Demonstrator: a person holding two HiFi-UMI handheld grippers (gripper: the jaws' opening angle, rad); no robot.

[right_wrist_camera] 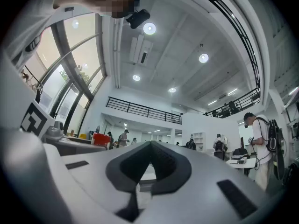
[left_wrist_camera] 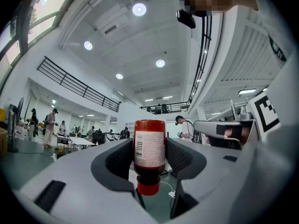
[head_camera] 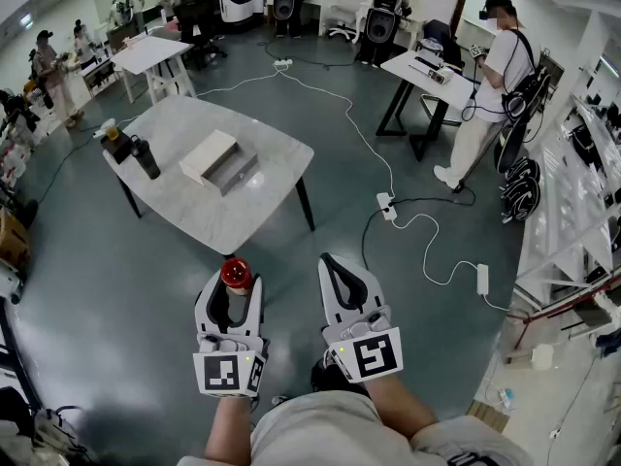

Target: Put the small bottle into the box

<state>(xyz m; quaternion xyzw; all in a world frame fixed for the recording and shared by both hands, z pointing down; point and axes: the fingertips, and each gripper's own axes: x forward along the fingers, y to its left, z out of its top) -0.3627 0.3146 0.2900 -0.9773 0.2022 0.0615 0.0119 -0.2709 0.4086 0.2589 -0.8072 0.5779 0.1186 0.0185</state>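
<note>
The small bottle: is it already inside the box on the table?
No, the small bottle is clamped in the left gripper, well short of the box on the table.

Small bottle (head_camera: 236, 274) in left gripper (head_camera: 234, 291), box (head_camera: 215, 158) (perhaps open) on table (head_camera: 264, 198)

We are in a large open lab hall: worktable (head_camera: 247, 212), floor power strip (head_camera: 386, 206), equipment shelves (head_camera: 572, 216), railed mezzanine (right_wrist_camera: 140, 110), and a person (head_camera: 500, 71) wearing a recording rig.

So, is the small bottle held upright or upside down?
Upside down: the small bottle sits between the left hand-held gripper's jaws with its red cap pointing down.
</note>
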